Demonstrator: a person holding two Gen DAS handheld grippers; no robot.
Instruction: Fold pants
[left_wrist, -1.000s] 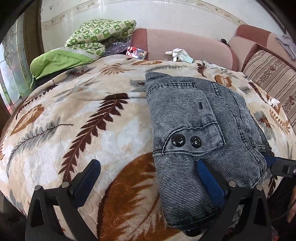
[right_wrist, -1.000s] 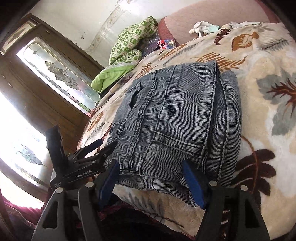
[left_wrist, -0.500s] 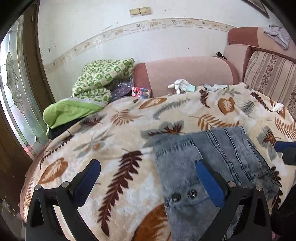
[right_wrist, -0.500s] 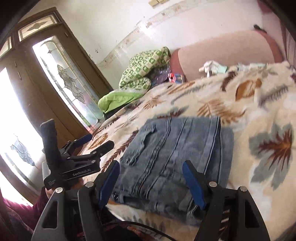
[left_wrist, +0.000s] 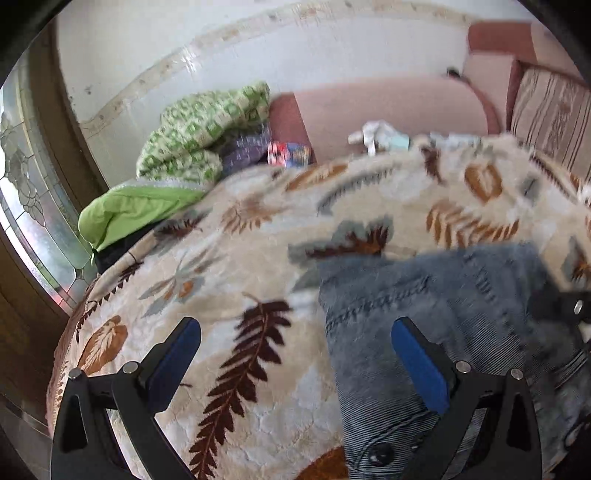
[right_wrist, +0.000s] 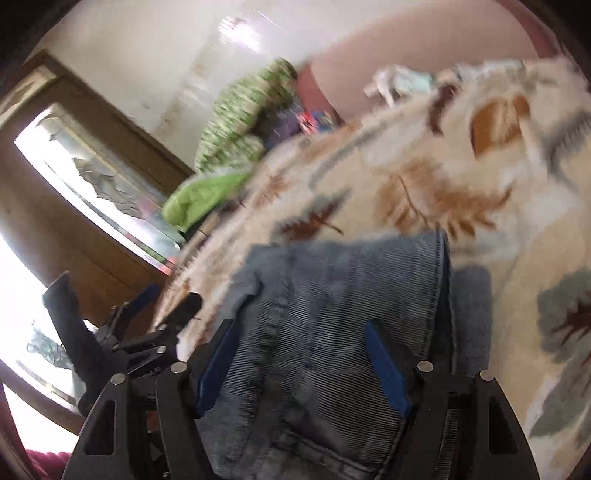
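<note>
The grey denim pants (left_wrist: 443, 325) lie folded in a compact stack on the leaf-patterned blanket (left_wrist: 236, 266). They also show in the right wrist view (right_wrist: 332, 332). My left gripper (left_wrist: 295, 354) is open and empty, over the stack's left edge, its right finger above the denim. My right gripper (right_wrist: 303, 362) is open and empty, hovering over the near end of the stack. The left gripper shows in the right wrist view (right_wrist: 147, 332), off the pants' left side. Both views are blurred by motion.
A green patterned quilt (left_wrist: 199, 133) and a lime cloth (left_wrist: 133, 210) lie at the back left. A pink sofa back (left_wrist: 388, 107) and a striped cushion (left_wrist: 550, 118) bound the far side. A white glove (left_wrist: 373, 134) lies at the blanket's far edge. A glass door (right_wrist: 96, 184) stands to the left.
Both grippers pulled back and up from the folded pants, then tilted back down toward them. The pants have not moved. Both stay open.
</note>
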